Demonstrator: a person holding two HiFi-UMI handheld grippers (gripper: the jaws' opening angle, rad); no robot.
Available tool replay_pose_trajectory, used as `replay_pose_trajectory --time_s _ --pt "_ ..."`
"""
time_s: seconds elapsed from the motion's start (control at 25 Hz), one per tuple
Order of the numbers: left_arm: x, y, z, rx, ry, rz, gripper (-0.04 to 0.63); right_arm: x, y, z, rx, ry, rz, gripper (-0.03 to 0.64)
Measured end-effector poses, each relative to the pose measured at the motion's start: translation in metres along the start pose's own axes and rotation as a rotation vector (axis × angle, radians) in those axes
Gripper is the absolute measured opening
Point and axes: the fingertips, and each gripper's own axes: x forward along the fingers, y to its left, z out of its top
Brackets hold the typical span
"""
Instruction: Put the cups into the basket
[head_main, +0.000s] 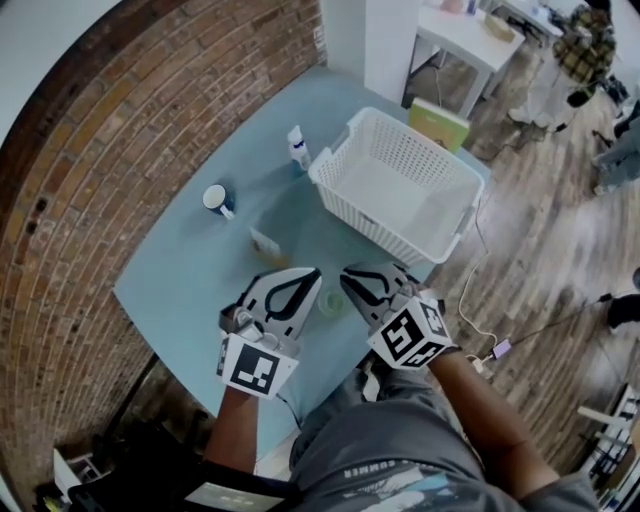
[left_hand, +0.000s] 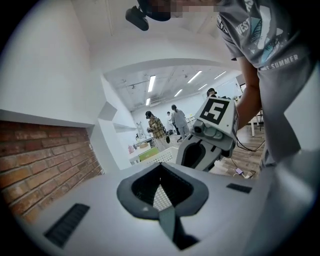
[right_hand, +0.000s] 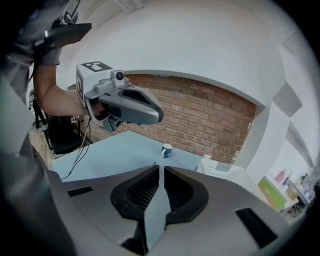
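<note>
Brick wall (head_main: 100, 150) runs along the far side of a pale blue table (head_main: 190, 270), and wooden floor (head_main: 540, 250) lies on the other side. A white basket (head_main: 372, 226) with perforated walls stands on the table's far right part, near the edge. Just beside its left corner stands a small white bottle (head_main: 298, 149) with a blue label.

A blue and white mug (head_main: 217, 199) sits well to the left of the basket, near the wall. A small clear cup (head_main: 265, 243), hard to make out, stands between the mug and the person. A pale greenish cup (head_main: 330, 303) stands on the table between the two tools, close to the near edge.

The left tongs (head_main: 312, 275) hover over the table, clenched with their tips together and nothing between them. The right tongs (head_main: 348, 278) hover just beside them, pressed nearly together with only a thin slit, and they too grip nothing. The two tips point toward each other over the greenish cup.

A cable (head_main: 482, 318) trails across the floor. Beyond the basket stand a green box (head_main: 437, 122) and a white desk (head_main: 462, 35). A person in a plaid shirt (head_main: 585, 40) is at the far right.
</note>
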Motion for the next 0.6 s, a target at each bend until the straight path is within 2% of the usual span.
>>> replay_pose_trajectory --time_s 0.12,0.6 --pt "0.009 0.002 -0.007 -0.026 0.024 0.005 0.002 0.022 0.011 -0.023 0.033 0.048 0.091 0.071" --pt "0.04 0.021 -0.025 -0.087 0.07 0.037 0.015 0.086 0.048 -0.117 0.043 0.264 0.345 0.101"
